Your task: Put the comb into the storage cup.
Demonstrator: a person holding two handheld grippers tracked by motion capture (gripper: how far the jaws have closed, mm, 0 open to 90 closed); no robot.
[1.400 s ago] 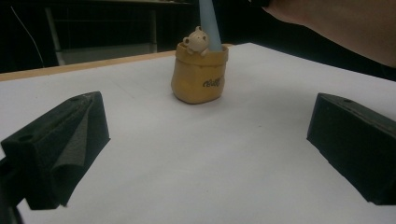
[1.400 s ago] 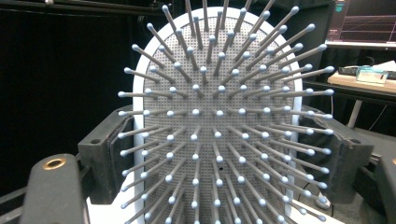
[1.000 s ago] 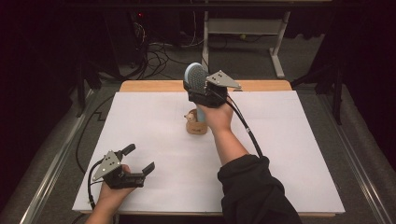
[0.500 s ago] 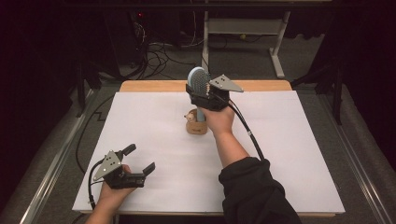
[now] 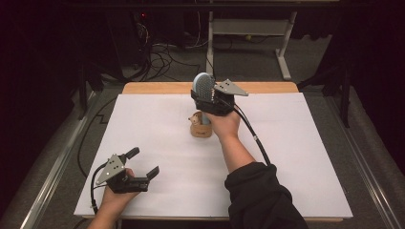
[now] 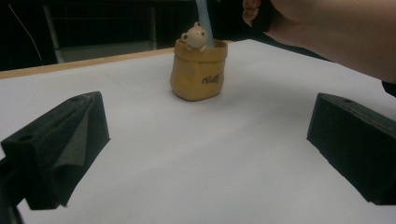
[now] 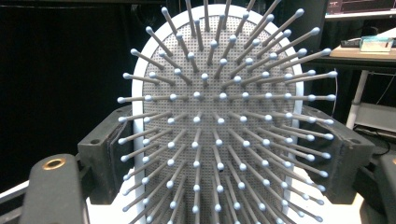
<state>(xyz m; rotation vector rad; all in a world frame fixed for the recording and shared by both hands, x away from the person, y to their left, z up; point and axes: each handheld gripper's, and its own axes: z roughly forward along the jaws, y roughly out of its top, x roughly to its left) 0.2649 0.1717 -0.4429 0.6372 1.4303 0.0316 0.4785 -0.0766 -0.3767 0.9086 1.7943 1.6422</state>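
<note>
Dark room, black on both sides; grey floor behind the table with a tangle of cables and the legs of a pale metal frame. The table has a wooden edge showing along its far side and is covered by a large white sheet, matte and bare over most of its area, so there is wide open room on the right half and in the near middle. A small tan pot stands upright near the far centre of the sheet, well apart from every edge; a little bear figure sits on its rim, and dark lettering on its side is too blurred to read. A pale blue hairbrush stands with its handle down in the pot, head above it. The right gripper has its jaws pinching the brush head from both sides, bristles facing its camera. The left gripper rests low near the sheet's near left corner, jaws spread wide with nothing between them, pointing toward the pot.
</note>
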